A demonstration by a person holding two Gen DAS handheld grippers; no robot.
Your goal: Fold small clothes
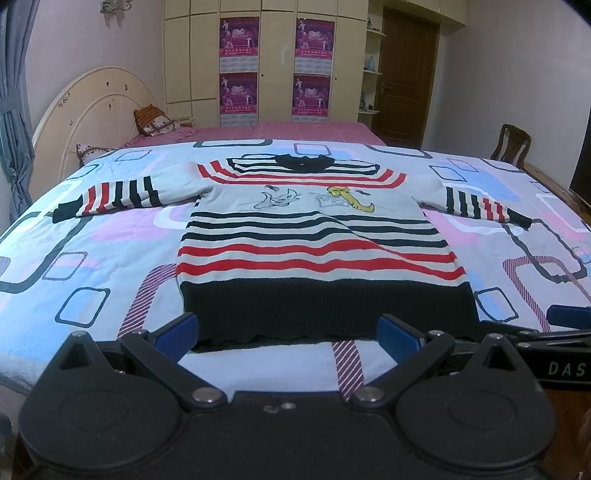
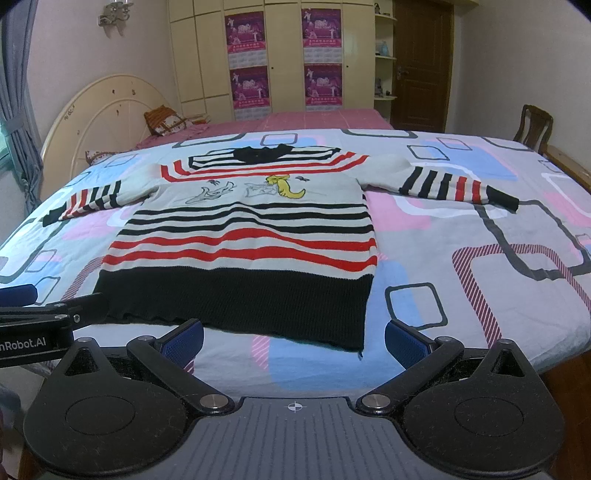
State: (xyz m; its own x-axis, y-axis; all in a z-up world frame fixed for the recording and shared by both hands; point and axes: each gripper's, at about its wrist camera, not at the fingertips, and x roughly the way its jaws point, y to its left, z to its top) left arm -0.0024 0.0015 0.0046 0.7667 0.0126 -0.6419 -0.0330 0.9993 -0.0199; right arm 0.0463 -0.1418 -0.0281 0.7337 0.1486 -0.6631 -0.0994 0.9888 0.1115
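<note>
1. One small knit sweater [image 1: 314, 236] lies flat and face-up in the middle of the quilt [image 1: 92, 258], collar at 12 o'clock, black hem at 6, both sleeves spread out to 9 and 3.
2. It's grey with red and black stripes, plus cartoon figures on the chest: one grey, one yellow.
3. Two grippers: left gripper [image 1: 290, 334] and right gripper [image 2: 293, 338], each with blue pads spread wide apart, pinching nothing, just short of the hem.
4. Four purple posters [image 2: 245, 35] on the wardrobe, one chair [image 2: 533, 127] at 2 o'clock.
</note>
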